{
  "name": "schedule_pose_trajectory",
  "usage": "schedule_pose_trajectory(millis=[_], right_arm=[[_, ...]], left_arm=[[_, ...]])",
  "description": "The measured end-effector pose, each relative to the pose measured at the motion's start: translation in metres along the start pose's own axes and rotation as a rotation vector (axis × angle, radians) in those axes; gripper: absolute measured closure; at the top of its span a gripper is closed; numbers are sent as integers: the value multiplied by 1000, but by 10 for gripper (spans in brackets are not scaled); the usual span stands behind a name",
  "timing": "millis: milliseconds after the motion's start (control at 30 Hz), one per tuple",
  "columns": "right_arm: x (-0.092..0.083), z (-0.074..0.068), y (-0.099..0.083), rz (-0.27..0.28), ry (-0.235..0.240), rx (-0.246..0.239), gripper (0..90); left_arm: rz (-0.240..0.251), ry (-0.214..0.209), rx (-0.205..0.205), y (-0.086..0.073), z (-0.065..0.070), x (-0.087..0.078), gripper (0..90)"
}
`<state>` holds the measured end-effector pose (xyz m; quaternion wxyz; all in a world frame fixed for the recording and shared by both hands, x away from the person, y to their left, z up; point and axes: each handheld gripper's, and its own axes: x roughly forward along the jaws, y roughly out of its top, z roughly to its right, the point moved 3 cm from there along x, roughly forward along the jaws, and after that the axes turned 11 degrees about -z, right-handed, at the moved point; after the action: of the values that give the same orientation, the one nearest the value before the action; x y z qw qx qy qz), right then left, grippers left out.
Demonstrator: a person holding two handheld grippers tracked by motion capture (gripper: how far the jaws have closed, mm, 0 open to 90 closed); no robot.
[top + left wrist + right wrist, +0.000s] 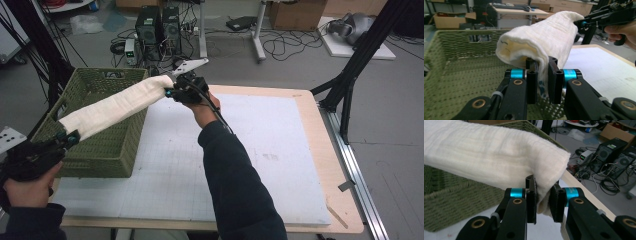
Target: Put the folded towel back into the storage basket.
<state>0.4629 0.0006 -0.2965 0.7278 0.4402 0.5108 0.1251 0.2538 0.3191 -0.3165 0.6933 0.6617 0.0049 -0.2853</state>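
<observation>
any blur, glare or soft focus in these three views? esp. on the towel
High view: dim, slightly soft overall; folded towel is the brightest thing, weave lost, no hard glare. Left gripper view: towel and green basket sharp, far desks softer; right gripper clear. Right gripper view: towel weave crisp, mild brightening on top; left gripper reads dark in the high view.

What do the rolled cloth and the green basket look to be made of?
The cloth looks like soft cream cotton gauze, matte, with a fine crinkled weave. The basket looks like olive-green woven plastic or paper cord, judging by its even plaited strands; which one is unclear.
</observation>
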Motion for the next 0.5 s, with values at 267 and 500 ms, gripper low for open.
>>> schedule_pose_trajectory(millis=[267,500], right_arm=[[25,-11,33,-2,12,-41,788],[39,-17,48,6,29,-45,788]], left_arm=[[10,59,-9,-1,-16,-12,801],[17,87,-16,-2,-27,-22,801]])
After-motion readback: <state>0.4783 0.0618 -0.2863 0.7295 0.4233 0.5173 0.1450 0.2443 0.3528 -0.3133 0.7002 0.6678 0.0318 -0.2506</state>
